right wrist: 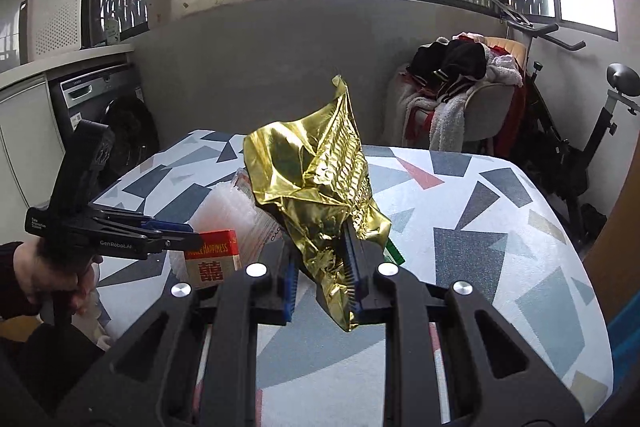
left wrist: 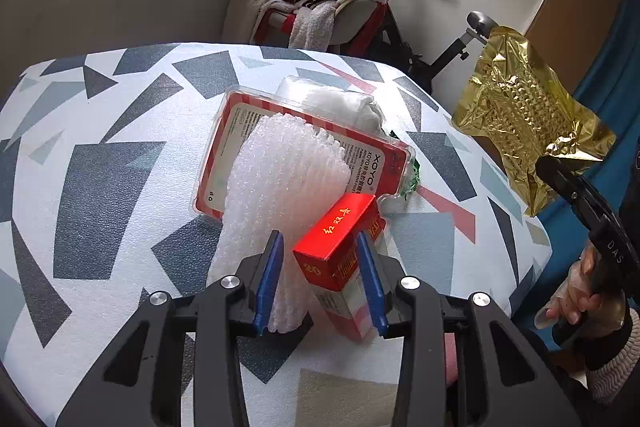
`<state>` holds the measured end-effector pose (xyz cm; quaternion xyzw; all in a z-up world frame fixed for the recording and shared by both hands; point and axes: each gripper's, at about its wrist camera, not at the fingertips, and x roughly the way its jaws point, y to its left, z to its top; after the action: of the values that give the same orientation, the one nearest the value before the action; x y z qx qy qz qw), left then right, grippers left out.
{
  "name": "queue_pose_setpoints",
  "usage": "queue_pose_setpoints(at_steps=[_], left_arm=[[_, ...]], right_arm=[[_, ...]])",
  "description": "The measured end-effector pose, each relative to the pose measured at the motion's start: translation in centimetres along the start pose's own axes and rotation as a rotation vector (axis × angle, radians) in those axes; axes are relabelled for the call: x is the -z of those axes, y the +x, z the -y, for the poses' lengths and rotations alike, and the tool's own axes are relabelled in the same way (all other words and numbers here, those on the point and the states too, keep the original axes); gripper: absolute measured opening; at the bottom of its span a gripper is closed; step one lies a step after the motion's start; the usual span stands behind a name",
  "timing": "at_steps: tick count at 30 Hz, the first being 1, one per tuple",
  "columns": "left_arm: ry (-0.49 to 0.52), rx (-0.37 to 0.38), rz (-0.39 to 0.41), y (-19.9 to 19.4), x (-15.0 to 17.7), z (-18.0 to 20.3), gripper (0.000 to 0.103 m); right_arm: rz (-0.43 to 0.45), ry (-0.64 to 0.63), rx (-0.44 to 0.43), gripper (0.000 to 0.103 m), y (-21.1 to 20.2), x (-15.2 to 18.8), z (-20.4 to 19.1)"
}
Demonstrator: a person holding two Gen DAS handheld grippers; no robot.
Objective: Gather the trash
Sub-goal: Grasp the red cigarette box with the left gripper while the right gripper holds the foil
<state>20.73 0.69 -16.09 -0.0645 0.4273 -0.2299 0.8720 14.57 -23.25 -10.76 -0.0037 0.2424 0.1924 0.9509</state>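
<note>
A red box (left wrist: 338, 241) with gold characters on its top face and yellow lettering on its side is sitting tilted on the patterned table (left wrist: 100, 187), leaning against a sheet of white foam wrap (left wrist: 280, 183) that is lying over a flat red-and-white striped pack (left wrist: 308, 143) in a clear shell. Behind the pack a wad of white plastic (left wrist: 344, 103) is resting, and a scrap of green (left wrist: 412, 179) is peeking out at the pack's right edge. The left gripper (left wrist: 320, 255) is straddling the box: its blue fingers (left wrist: 270, 279) are standing partly apart, the right one touching the box's side, the left one against the foam with a gap to the box, so the box is between the jaws but not visibly squeezed from both sides. In the right wrist view the same gripper is reaching in from the left, its tips lying along the box's top edge. A crumpled gold foil bag (right wrist: 320, 195), shiny and creased with an embossed patch, is standing up out of the right gripper (right wrist: 322, 267), whose jaws are clamped on its lower end; the bag is being held in the air above the table's right side, well apart from the box and the pile. A hand (left wrist: 576, 291) is gripping that gripper's handle.
</note>
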Motion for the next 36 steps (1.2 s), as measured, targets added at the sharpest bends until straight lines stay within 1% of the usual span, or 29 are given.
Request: queue_pose_setpoints(at_steps=[2,4,7,8,9,10,13,16,19,21,22,25,30,36], left_arm=[[-0.011,0.018,-0.002,0.3,0.0,-0.2,0.042],[-0.013,0.035,-0.003,0.5,0.1,-0.1,0.050],[0.009,0.044,-0.007,0.9,0.4,0.4,0.051],[0.024,0.037,-0.007,1.0,0.5,0.7,0.050],[0.039,0.024,-0.007,1.0,0.7,1.1,0.045],[0.051,0.017,-0.010,1.1,0.8,1.3,0.033],[0.055,0.035,-0.004,0.9,0.9,1.6,0.031],[0.092,0.053,0.016,0.1,0.9,2.6,0.026],[0.164,0.079,0.047,-1.5,1.2,4.4,0.025],[0.211,0.075,0.064,-2.5,1.6,5.5,0.025],[0.217,0.080,0.068,-3.0,1.8,5.8,0.025],[0.222,0.086,0.075,-4.3,2.6,6.5,0.025],[0.163,0.077,0.067,-6.4,4.7,6.2,0.025],[0.170,0.051,0.069,-10.1,8.1,6.7,0.025]], right_arm=[[-0.004,0.001,0.001,0.023,0.1,0.1,0.1],[-0.008,0.003,0.002,0.023,0.2,0.3,0.1],[-0.015,0.008,0.003,0.023,0.5,0.4,0.2],[-0.017,0.009,0.003,0.023,0.5,0.4,0.1],[-0.018,0.009,0.003,0.023,0.6,0.4,0.1],[-0.018,0.009,0.002,0.023,0.6,0.5,0.1],[-0.015,0.006,0.001,0.023,0.6,0.5,0.1],[-0.013,0.006,0.001,0.023,0.5,0.6,0.1],[-0.013,0.014,-0.001,0.023,0.2,0.7,0.1],[-0.016,0.019,-0.003,0.023,-0.1,0.7,0.2],[-0.019,0.022,-0.005,0.023,-0.3,0.8,0.1],[-0.027,0.023,-0.012,0.023,-1.1,0.8,-0.4],[-0.039,-0.007,-0.028,0.023,-3.4,1.7,-2.3],[-0.045,-0.015,-0.050,0.023,-6.5,3.1,-4.5]])
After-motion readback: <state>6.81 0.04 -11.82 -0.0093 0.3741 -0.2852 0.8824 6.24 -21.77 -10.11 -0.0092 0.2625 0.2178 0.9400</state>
